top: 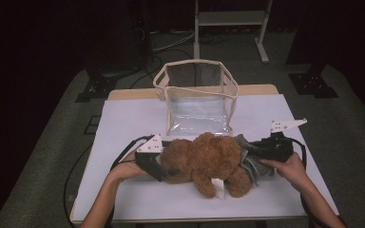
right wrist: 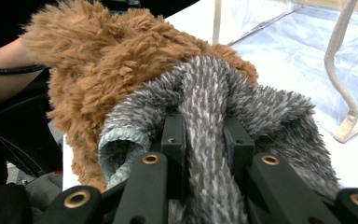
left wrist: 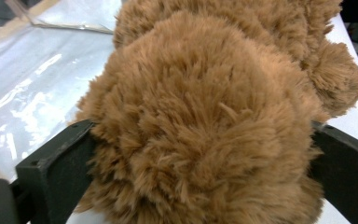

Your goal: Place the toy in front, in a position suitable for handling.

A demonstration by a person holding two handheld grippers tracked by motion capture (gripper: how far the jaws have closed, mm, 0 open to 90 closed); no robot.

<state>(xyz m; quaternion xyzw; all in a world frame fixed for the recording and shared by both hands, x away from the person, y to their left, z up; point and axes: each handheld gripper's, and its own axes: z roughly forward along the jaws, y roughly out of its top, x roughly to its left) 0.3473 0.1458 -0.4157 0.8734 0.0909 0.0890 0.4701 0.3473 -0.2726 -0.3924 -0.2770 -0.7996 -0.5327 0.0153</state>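
A clear plastic bag (top: 197, 97) with cream trim stands open and empty at the back of the bench (top: 123, 123). In front of it lies a brown teddy bear (top: 204, 159). The left claw (top: 164, 167) gapes wide around its head; the right claw (top: 256, 153) pinches its grey fleece garment (right wrist: 214, 107)

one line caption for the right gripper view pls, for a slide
Right tool pinches a fold of grey fuzzy fabric on the brown teddy bear, clear bag behind.

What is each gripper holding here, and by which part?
Right gripper pinches a fold of the bear's grey garment. Left gripper straddles the bear's head, jaws wide; whether it grips cannot be told.
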